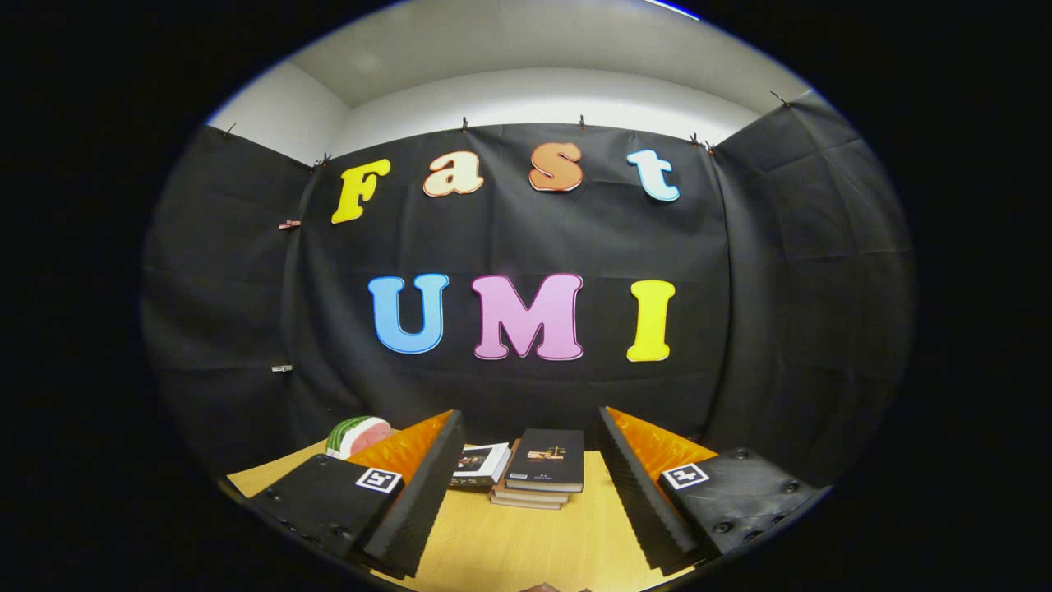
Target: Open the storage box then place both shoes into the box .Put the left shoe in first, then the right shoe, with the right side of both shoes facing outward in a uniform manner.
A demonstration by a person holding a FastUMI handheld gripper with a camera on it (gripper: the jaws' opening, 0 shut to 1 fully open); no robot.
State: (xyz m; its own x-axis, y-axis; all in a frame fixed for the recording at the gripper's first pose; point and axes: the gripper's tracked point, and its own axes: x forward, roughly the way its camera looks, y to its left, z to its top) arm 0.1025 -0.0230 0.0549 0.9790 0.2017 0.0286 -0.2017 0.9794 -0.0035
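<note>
**Hand-held gripper held wide over the desk, nothing between its fingers**

The hand-held gripper (526,493) points straight ahead across a light wooden desk (509,551), toward the black cloth wall of the booth (526,230). Its two fingers are spread far apart, one at either side of the lower view, and they press on nothing; only bare desk lies in the gap between them. Each finger body carries a small square black-and-white marker (378,480) on its upper face.

Beyond the fingertips, roughly centred in the gap, stands a short stack of books (538,473). The top book has a dark cover with a small pale design on it, and it lies flat on the lighter volumes beneath. Just beside that stack, toward the left finger, a thinner book or booklet with a white cover (481,464) lies flat on the desk; the inner edge of the left finger hides part of it.

Behind the left finger, near the far corner of the desk, sits a wedge that looks like a watermelon slice (355,434), green-striped rind on the outside and pink flesh facing the camera.

The cloth wall hangs from clips along its upper edge, with a pale wall and ceiling above it.

The storage box and the shoes cannot be located from this view.
</note>
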